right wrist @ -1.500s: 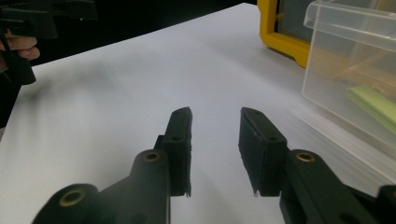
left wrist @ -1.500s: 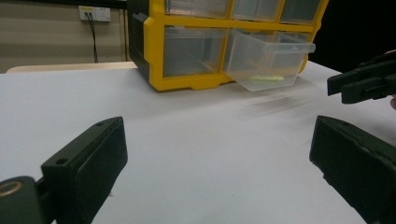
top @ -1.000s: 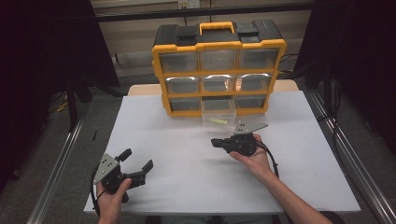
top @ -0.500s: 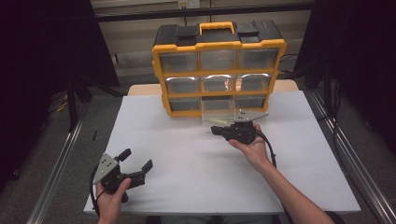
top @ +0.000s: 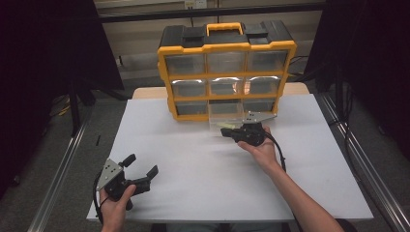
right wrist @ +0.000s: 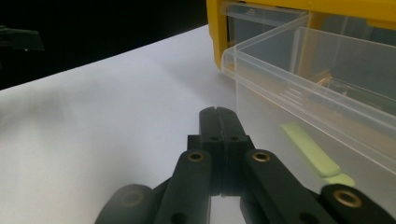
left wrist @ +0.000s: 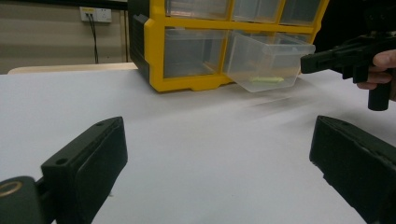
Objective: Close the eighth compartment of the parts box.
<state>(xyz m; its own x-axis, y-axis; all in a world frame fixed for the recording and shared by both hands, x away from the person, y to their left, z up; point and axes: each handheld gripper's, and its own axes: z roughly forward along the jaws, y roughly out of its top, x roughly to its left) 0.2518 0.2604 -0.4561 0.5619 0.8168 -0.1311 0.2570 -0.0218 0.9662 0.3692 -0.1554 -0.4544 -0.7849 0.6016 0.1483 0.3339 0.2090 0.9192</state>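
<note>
A white table [top: 193,145] carries a yellow organizer [top: 227,72] with 9 clear drawers. Its bottom middle drawer [top: 226,115] is pulled out, tilting down toward the tabletop. A pale green strip [right wrist: 310,149] lies inside, perhaps with a 2nd piece beside it. The right gripper [top: 227,131], jaws pressed together, sits just beside that drawer's front. The left gripper [top: 140,169] rests near the table's front edge, jaws spread.

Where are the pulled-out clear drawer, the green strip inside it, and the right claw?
clear drawer [left wrist: 268,58]: left gripper view, on its front wall.
green strip [right wrist: 310,149]: right gripper view, on its flat middle, seen through the drawer wall.
right claw [right wrist: 218,114]: right gripper view, at the closed tips.
</note>
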